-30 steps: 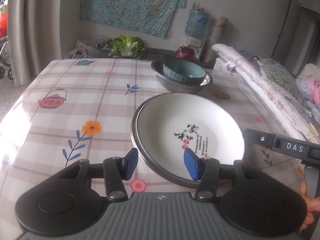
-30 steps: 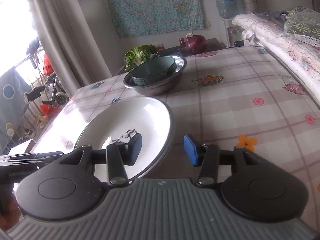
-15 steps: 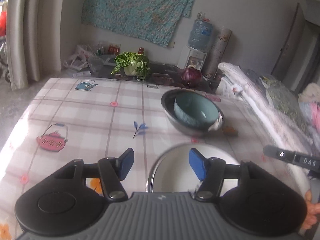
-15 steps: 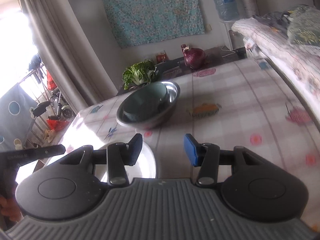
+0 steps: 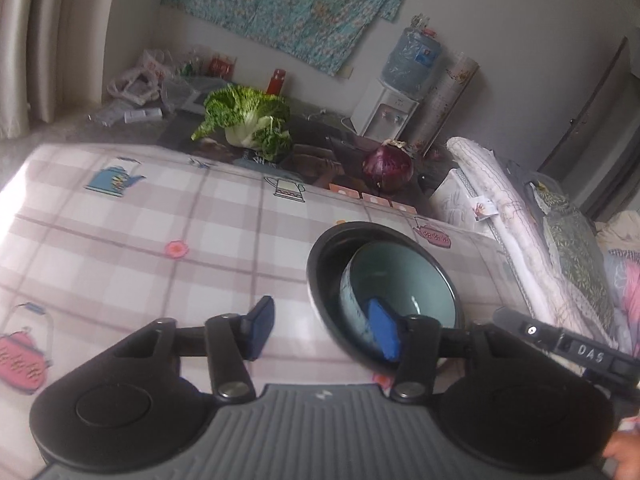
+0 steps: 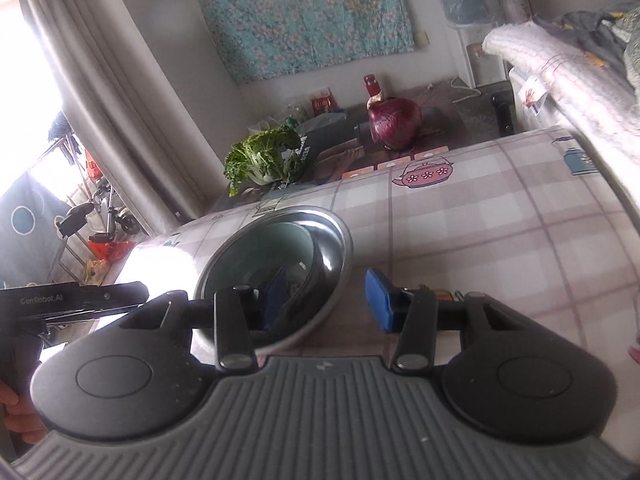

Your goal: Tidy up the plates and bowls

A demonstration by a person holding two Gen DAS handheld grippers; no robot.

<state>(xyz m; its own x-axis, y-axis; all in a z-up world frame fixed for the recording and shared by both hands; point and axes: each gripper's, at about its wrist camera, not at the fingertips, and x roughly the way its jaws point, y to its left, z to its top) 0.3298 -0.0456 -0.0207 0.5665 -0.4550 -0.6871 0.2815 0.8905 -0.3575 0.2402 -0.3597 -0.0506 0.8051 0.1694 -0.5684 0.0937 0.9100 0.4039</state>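
While both grippers straddle opposite rims of steel basin [image 5: 320,276], teal bowl [image 5: 400,280] sits nested inside, upright, mouth up, round, no long axis. Left gripper [image 5: 324,330] agape, jaws just narrowing, not pressing. Right gripper [image 6: 326,300] likewise parted, closing slightly, holding nothing. Basin near far edge of checked tablecloth [image 5: 160,240]. Nesting appears done; relocation judged outstanding.

The right tool [image 6: 326,300] hangs over the checked desk [image 6: 500,240], jaws apart and gripping nothing, straddling the near rim of a steel basin [image 6: 340,264] with a teal bowl [image 6: 260,256] inside. Beyond the desk's far edge sit a green cabbage [image 6: 264,156] and a purple cabbage [image 6: 394,122].
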